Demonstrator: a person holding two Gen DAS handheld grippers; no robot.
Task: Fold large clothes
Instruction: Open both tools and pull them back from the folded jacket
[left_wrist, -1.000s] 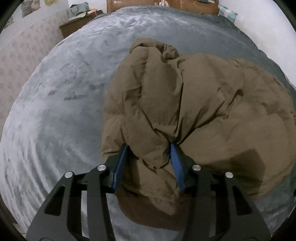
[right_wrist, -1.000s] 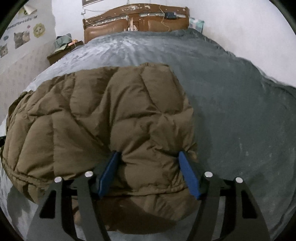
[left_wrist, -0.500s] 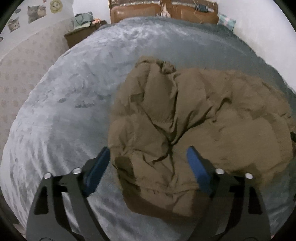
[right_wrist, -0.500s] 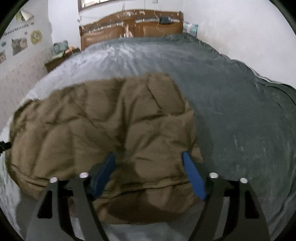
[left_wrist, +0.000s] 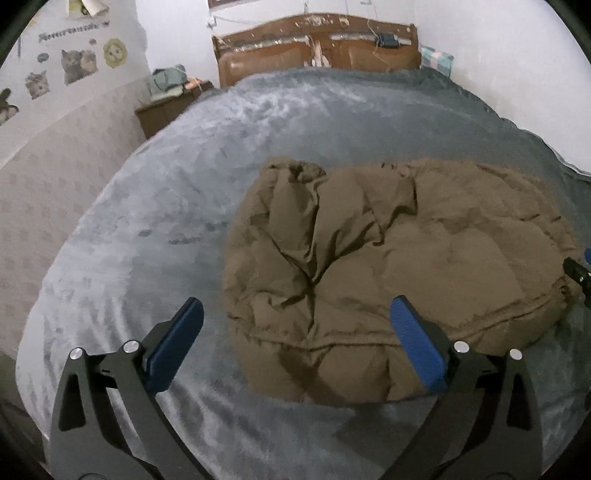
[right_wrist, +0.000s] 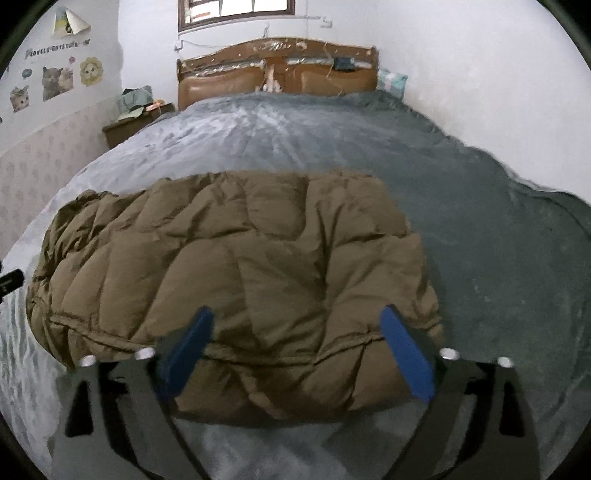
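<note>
Jacket (left_wrist: 388, 273) released; both tongs spread.

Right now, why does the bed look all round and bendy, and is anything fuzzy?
Left wrist view: the fisheye lens bulges the grey plush blanket into a dome with dark corners; the puffy brown quilted jacket looks slightly soft. Right wrist view: same curving; the right gripper is a little smeared, and the jacket's near edge lies in shadow.

Left gripper (left_wrist: 295, 325): jaws spread wide, empty, blue pads (left_wrist: 176, 345) above near left edge of brown jacket (left_wrist: 388, 266). Right gripper (right_wrist: 295, 325): jaws wide, empty, above jacket's near right edge.
</note>
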